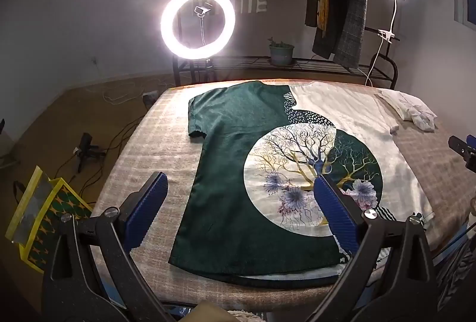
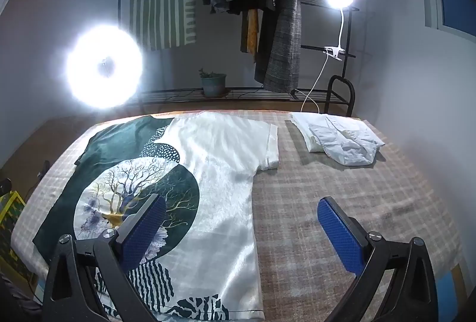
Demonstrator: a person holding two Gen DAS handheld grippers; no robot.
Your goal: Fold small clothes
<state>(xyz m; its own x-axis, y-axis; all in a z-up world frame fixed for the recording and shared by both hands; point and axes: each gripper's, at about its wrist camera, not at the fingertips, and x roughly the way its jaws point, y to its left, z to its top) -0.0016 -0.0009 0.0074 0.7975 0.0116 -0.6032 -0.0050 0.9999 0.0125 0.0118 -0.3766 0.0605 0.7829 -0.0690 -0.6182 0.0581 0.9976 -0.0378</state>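
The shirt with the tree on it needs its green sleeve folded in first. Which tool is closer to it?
Probably the left tool: it hangs open over the shirt's green half, beside that sleeve.

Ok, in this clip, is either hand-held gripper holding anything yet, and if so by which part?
Nothing is held. The left hand-held gripper and the right hand-held gripper are both open above the shirt, which lies flat and unfolded on the table.

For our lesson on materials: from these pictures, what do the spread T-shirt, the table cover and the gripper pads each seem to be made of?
T-shirt: probably a satin-like synthetic, since its white half shows a soft sheen; the green half looks matte.
Table cover: seemingly a woven checked cloth, dull and slightly fuzzy.
Gripper pads: likely blue rubber or plastic, with a fine dotted grip texture.
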